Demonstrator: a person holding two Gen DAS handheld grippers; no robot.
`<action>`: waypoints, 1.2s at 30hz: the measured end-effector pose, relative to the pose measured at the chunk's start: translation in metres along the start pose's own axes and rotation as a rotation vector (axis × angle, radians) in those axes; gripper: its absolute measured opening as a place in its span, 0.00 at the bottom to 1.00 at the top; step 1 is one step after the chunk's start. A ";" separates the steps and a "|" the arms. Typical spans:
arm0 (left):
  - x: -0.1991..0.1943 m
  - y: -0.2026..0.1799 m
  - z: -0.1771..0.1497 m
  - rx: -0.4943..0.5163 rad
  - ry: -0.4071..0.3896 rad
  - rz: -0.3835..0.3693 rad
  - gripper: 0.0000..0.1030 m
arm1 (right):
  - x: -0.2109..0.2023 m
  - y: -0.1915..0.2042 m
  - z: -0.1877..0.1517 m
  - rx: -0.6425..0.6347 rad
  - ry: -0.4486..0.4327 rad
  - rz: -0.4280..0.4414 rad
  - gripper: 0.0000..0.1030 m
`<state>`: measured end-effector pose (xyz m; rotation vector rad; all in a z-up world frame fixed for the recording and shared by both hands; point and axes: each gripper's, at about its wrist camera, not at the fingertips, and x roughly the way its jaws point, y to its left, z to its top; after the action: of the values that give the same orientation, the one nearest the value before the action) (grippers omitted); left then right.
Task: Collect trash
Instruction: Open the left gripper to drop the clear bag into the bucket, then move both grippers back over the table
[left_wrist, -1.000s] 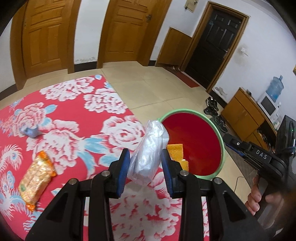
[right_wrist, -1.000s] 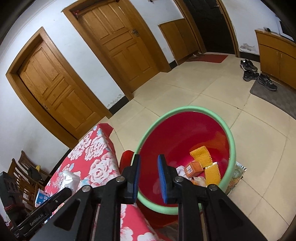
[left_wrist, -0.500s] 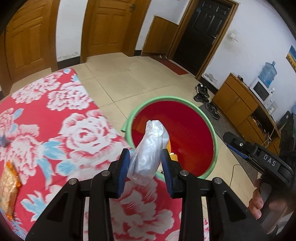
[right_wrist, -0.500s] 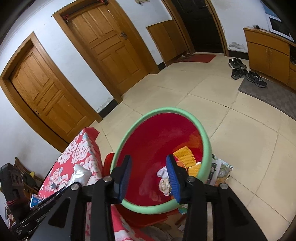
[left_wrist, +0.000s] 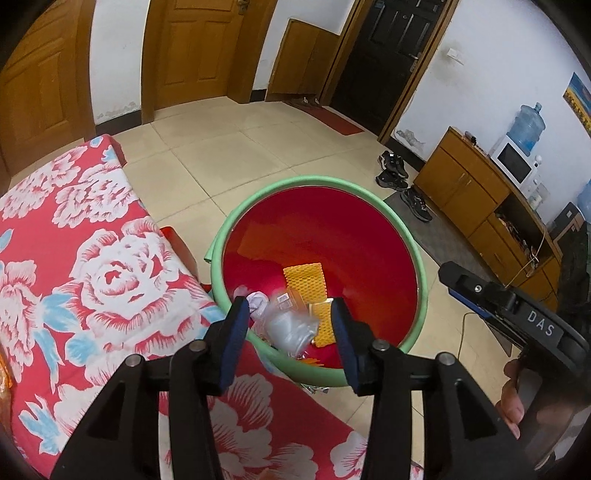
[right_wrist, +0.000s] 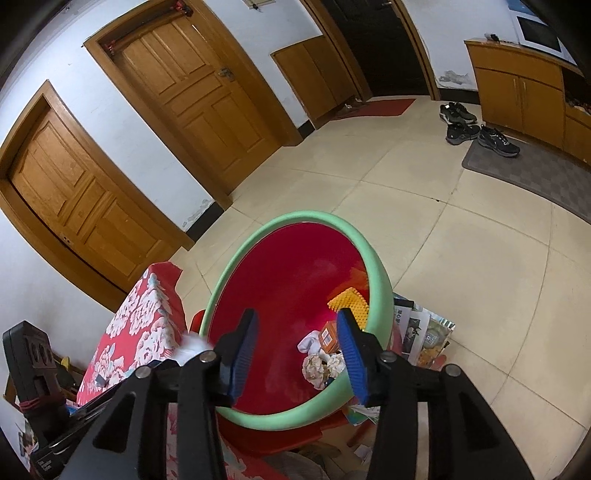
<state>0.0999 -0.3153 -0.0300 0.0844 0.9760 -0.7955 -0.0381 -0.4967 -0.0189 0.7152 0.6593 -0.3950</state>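
A red basin with a green rim (left_wrist: 295, 182) stands beside the bed and holds trash: an orange mesh piece (left_wrist: 304, 278), white tissue, a small orange box (right_wrist: 328, 338). My left gripper (left_wrist: 289, 328) hangs over the basin's near edge, its jaws opening. A clear plastic bag (left_wrist: 291, 328), blurred, is loose between the blue pads (left_wrist: 236, 325), which do not press on it. My right gripper (right_wrist: 298, 352) is over the same basin (right_wrist: 295, 218), jaws opening, nothing between them. In the left wrist view it shows at the right (left_wrist: 458, 280), held by a hand (left_wrist: 511, 402).
A red floral bedcover (left_wrist: 92, 258) fills the left side. Papers and packets (right_wrist: 421, 332) lie on the tiled floor beside the basin. Shoes (left_wrist: 395, 173) and a wooden cabinet (left_wrist: 480, 199) stand at the far right, wooden doors behind.
My left gripper moved from above the bedcover to over the basin, its jaws widened and let the plastic bag go. The right gripper's jaws spread apart and it sank closer to the basin.
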 end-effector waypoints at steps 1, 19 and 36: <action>-0.001 0.000 0.000 0.002 -0.002 0.003 0.45 | 0.001 0.000 0.000 0.001 0.002 0.000 0.47; -0.048 0.043 -0.008 -0.088 -0.064 0.080 0.45 | -0.007 0.022 -0.011 -0.035 0.009 0.022 0.66; -0.102 0.111 -0.038 -0.173 -0.105 0.227 0.45 | -0.020 0.059 -0.023 -0.104 0.021 0.061 0.70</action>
<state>0.1125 -0.1621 -0.0045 0.0038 0.9134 -0.5001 -0.0306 -0.4375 0.0094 0.6396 0.6708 -0.2949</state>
